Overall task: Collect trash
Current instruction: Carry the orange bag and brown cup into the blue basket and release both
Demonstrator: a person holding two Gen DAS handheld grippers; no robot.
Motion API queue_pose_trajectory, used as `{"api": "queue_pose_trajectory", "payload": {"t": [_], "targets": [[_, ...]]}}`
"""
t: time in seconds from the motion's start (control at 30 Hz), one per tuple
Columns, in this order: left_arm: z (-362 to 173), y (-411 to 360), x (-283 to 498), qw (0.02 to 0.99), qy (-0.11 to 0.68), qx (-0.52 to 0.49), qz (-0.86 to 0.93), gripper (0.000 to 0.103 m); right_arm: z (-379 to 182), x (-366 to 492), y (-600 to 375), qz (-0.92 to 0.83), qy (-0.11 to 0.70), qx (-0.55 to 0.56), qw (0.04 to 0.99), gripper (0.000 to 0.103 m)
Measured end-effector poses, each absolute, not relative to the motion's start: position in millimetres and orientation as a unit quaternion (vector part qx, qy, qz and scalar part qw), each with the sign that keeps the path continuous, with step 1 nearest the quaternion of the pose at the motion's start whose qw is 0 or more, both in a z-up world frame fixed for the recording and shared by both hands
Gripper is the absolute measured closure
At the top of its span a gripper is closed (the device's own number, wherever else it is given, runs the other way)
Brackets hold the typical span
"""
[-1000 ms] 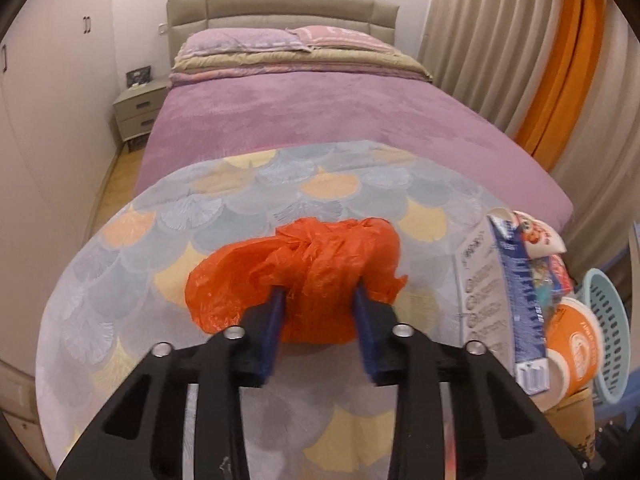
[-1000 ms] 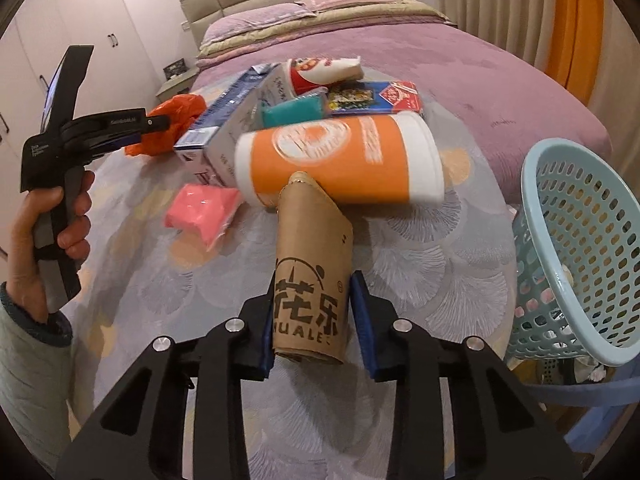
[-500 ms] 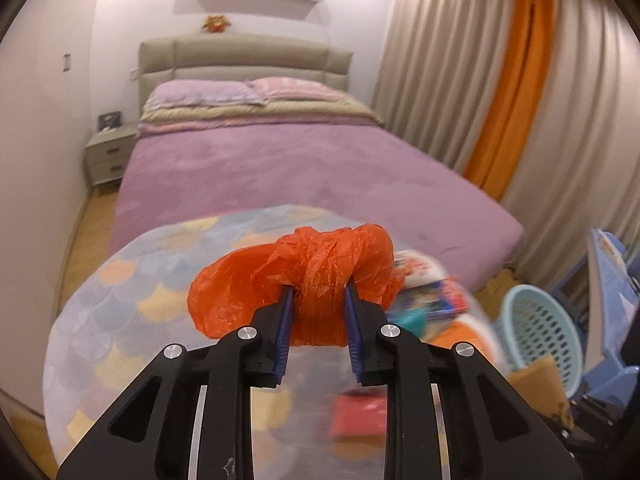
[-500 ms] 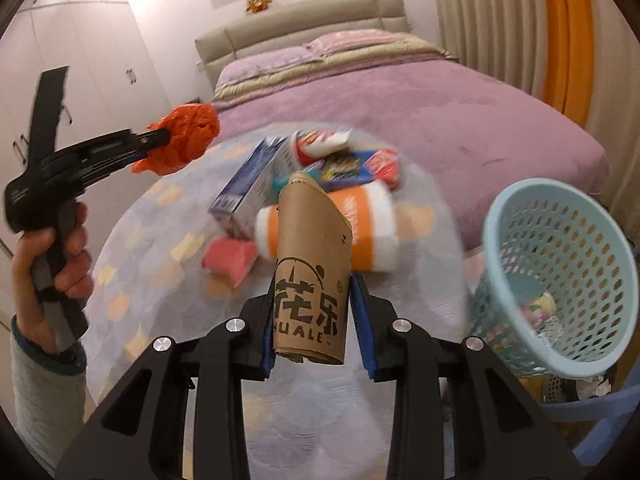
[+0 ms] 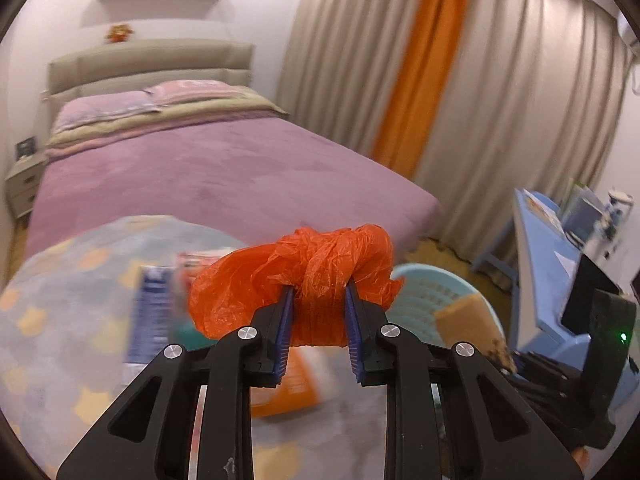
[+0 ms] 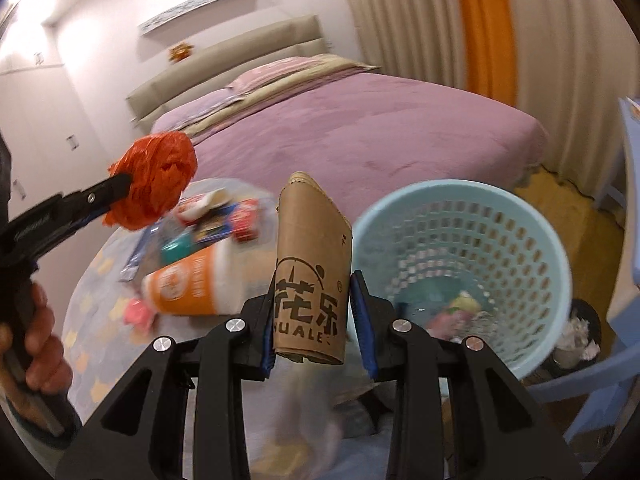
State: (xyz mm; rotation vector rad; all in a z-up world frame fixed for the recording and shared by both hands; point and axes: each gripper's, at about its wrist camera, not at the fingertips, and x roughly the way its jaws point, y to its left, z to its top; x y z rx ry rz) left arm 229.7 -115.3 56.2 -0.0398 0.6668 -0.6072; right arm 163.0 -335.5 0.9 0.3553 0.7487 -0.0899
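My left gripper [image 5: 318,308] pinches a crumpled orange bag [image 5: 296,276] above the desk [image 5: 60,320]; my right gripper [image 6: 314,308] clamps a brown paper cup [image 6: 312,276] beside the blue basket [image 6: 532,240].

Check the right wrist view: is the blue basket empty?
No, scraps of trash lie at the bottom of the blue basket, seen through its open top.

Crumpled orange plastic bag [image 5: 304,272] and flattened brown paper cup [image 6: 310,276] aloft, light-blue mesh basket [image 6: 520,248] apparently partly filled.
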Motion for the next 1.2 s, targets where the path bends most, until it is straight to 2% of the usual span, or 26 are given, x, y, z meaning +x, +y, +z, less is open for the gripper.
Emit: {"api": "queue_pose_trajectory", "payload": {"t": [0.5,0.57,0.6,0.67,0.73,0.9,1.2], "targets": [[-14,-235,243,0.840,0.394,0.021,-0.371,0.081,-65,170,-422,-0.142,0.419,0.217,0.870,0.071],[-21,-244,242,0.836,0.400,0.026,-0.374,0.078,-69,170,-423,-0.146,0.424,0.214,0.868,0.067],[-24,-247,242,0.834,0.404,0.029,-0.375,0.074,-70,172,-424,-0.148,0.425,0.214,0.867,0.060],[-28,-249,243,0.831,0.408,0.029,-0.377,0.072,-73,170,-426,-0.151,0.427,0.217,0.865,0.059],[-28,-246,242,0.830,0.407,0.029,-0.380,0.066,-76,169,-429,-0.154,0.429,0.219,0.863,0.054],[-20,-239,238,0.835,0.397,0.021,-0.381,0.053,-80,168,-437,-0.163,0.430,0.231,0.857,0.053],[-5,-220,226,0.843,0.380,0.007,-0.380,0.053,-63,163,-427,-0.161,0.413,0.216,0.870,0.053]]}}
